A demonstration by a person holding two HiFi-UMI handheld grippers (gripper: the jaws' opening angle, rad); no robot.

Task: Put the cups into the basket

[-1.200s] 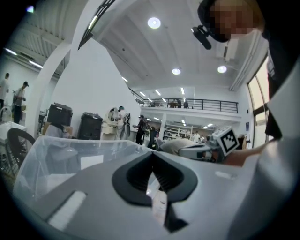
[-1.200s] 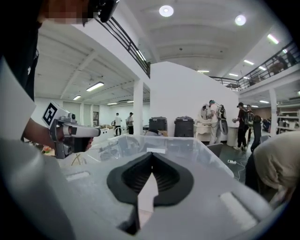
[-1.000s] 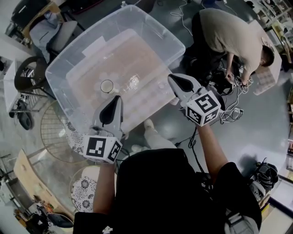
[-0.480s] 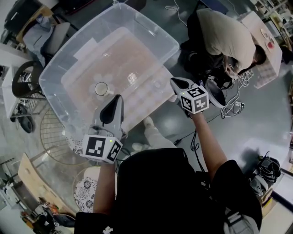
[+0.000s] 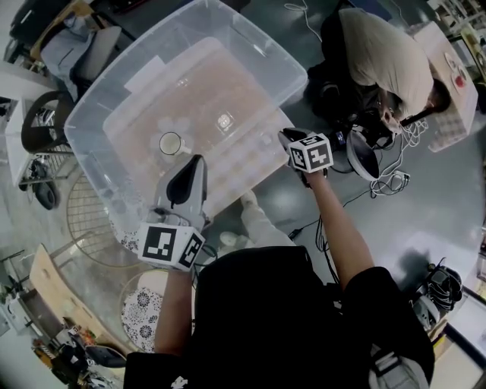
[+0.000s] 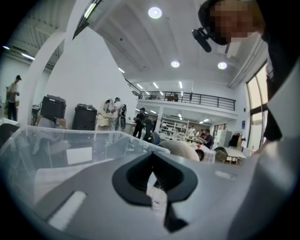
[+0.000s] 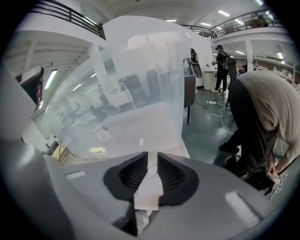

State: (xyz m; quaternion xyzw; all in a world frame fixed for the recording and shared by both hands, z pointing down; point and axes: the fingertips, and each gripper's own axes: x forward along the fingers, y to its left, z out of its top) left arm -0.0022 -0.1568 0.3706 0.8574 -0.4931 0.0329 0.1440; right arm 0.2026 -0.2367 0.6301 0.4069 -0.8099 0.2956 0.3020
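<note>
We see L gripper (image 5: pixel 196 163) shut, R gripper (image 5: pixel 286 136) just opening, narrow, nothing btwn its jaws — and 1 bin (image 5: pixel 262 45) w/ 2 cups — rimmed cup (image 5: pixel 173 143), clear cup (image 5: pixel 225 121).

Bright, even light comes from round ceiling lamps (image 6: pixel 155 12). Glare spots the clear bin (image 5: pixel 262 53). Both gripper views bulge, black at the corners, foreground soft.
</note>
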